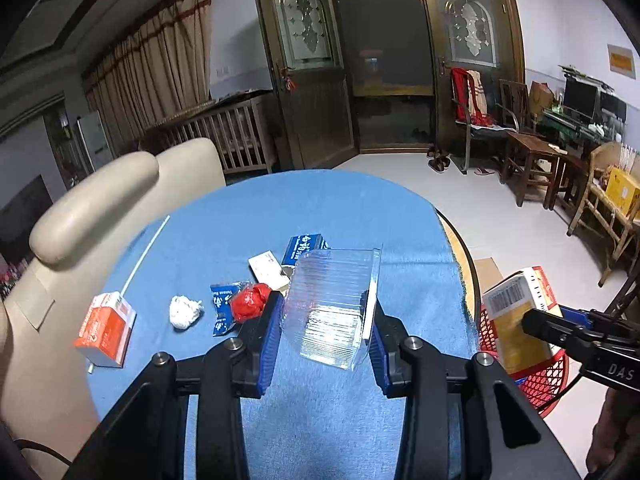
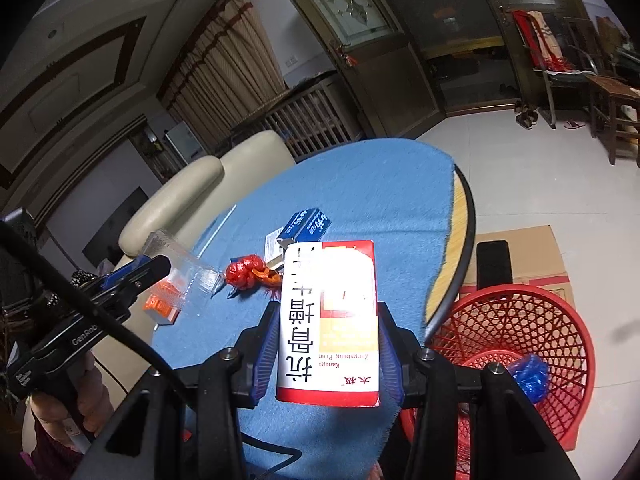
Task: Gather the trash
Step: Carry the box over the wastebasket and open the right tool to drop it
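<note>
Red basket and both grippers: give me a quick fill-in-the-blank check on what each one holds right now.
1. The left gripper is shut on a clear ____ container.
2. The right gripper grips a red, white and yellow ____.
3. The red basket stands on the ____, beside the table.
4. Inside the basket lies a crumpled ____ wrapper.

Missing words: plastic; box; floor; blue

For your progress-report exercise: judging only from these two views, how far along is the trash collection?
Done: one crumpled blue wrapper lies in the red basket. In hand: the left hand-held gripper is shut on a clear plastic container; the right hand-held gripper is shut on a medicine box. Left on the blue tablecloth: orange box, white paper wad, red wrapper, blue packet, blue carton.
</note>
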`<action>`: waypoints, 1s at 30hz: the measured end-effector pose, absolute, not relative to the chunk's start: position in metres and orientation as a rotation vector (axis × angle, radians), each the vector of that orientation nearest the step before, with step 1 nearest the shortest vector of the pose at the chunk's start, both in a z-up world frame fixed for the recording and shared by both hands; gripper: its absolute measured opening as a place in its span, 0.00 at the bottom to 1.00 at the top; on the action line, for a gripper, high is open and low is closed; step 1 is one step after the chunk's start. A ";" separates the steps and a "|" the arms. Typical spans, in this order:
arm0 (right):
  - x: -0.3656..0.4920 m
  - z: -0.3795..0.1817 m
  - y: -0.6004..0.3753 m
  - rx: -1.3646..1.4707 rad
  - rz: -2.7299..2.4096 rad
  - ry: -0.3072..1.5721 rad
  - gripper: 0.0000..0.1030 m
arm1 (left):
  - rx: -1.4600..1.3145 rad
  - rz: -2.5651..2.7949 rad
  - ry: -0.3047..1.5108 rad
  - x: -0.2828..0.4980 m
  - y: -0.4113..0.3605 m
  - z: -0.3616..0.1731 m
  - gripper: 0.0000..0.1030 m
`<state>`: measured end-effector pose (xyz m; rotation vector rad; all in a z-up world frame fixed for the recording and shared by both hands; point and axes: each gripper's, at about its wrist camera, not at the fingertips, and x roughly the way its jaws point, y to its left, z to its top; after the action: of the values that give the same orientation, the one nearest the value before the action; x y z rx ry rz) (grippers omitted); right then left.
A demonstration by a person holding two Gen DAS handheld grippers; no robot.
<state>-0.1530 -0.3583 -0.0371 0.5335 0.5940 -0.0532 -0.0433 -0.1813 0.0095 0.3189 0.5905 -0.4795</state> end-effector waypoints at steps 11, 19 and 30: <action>-0.174 -0.037 -0.371 0.563 -0.063 0.568 0.47 | 0.371 -0.463 0.583 -0.055 -0.198 0.009 0.40; -0.180 -0.042 -0.376 0.579 -0.069 0.571 0.47 | 0.388 -0.469 0.569 -0.061 -0.203 0.010 0.40; -0.189 -0.046 -0.384 0.602 -0.089 0.573 0.47 | 0.421 -0.501 0.573 -0.069 -0.213 0.006 0.40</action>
<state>-0.1886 -0.3839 -0.0463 0.6015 0.5725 -0.0893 -0.0693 -0.2125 0.0062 0.4209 0.5734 -0.5008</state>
